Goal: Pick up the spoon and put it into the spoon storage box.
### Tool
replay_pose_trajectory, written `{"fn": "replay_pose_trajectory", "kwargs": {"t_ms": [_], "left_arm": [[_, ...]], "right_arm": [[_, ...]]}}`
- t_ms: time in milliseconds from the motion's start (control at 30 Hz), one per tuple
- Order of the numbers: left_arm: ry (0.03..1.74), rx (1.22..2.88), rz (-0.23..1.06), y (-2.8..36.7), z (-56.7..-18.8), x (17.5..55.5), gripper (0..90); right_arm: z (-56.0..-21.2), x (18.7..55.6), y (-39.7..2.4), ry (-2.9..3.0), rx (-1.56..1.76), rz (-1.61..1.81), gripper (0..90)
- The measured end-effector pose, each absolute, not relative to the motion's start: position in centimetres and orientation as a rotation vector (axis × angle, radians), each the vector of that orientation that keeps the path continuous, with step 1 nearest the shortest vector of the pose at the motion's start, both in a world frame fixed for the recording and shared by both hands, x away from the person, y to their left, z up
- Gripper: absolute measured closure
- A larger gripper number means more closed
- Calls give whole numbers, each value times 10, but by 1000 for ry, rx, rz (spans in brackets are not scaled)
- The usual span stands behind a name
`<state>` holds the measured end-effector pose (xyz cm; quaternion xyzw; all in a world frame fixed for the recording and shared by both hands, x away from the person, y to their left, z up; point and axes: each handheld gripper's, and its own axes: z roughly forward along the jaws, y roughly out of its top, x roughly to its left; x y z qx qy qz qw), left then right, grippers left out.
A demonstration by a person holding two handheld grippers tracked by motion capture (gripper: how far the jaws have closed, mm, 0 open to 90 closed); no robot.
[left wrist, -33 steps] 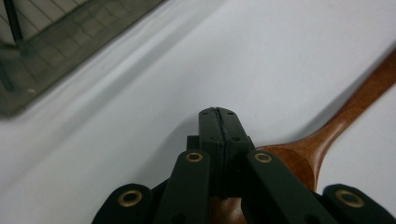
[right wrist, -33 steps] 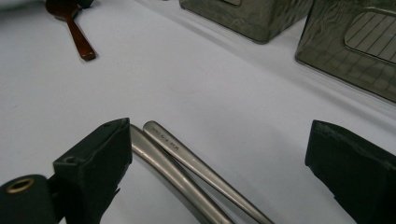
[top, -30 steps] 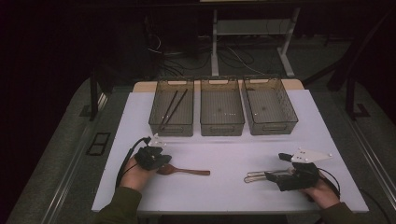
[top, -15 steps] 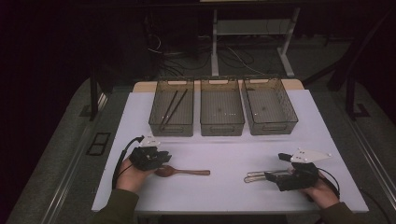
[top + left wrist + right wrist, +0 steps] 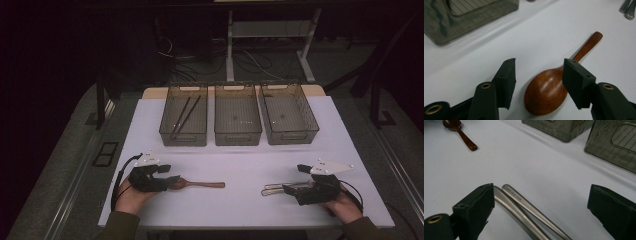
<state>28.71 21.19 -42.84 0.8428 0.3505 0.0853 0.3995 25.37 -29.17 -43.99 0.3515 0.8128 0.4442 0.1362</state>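
Left gripper [image 5: 537,82]: black blocky jaws have just been opening, now apart, straddling the bowl of the wooden spoon [image 5: 549,90]. Pads don't press on it. Spoon is glossy reddish-brown wood with an oval bowl and a slim handle flaring at the end; it lies flat on the white table [image 5: 240,200], near its front-left edge. The right pad hides the bowl-handle junction.

Right gripper [image 5: 541,207]: jaws wide apart, nothing clamped. Two brushed-metal handles [image 5: 524,207] lie side by side between them, just beside the left pad, flat on the table. Their working ends are cut off by the frame bottom, so the utensil type can't be told. There's small stamped lettering on one handle, unreadable.

Farther back in the high view are three translucent grey plastic bins [image 5: 238,120] in a row, rectangular with ribbed floors. The left bin holds two thin dark sticks [image 5: 184,116] lying diagonally. The other two bins' contents are hard to make out.
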Motion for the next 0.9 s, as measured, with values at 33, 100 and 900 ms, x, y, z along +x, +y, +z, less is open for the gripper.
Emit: {"fn": "replay_pose_trajectory", "kwargs": {"t_ms": [33,100,900], "left_arm": [[885,2137,201,212,-430,288,424],[883,2154,182,212,-433,289,423],[855,2264,141,210,-440,289,425]], "right_arm": [[-440,254,-292,2354,1018,1285,67],[-440,254,-292,2352,1021,1287,66],[-440,254,-292,2355,1015,1285,66]]}}
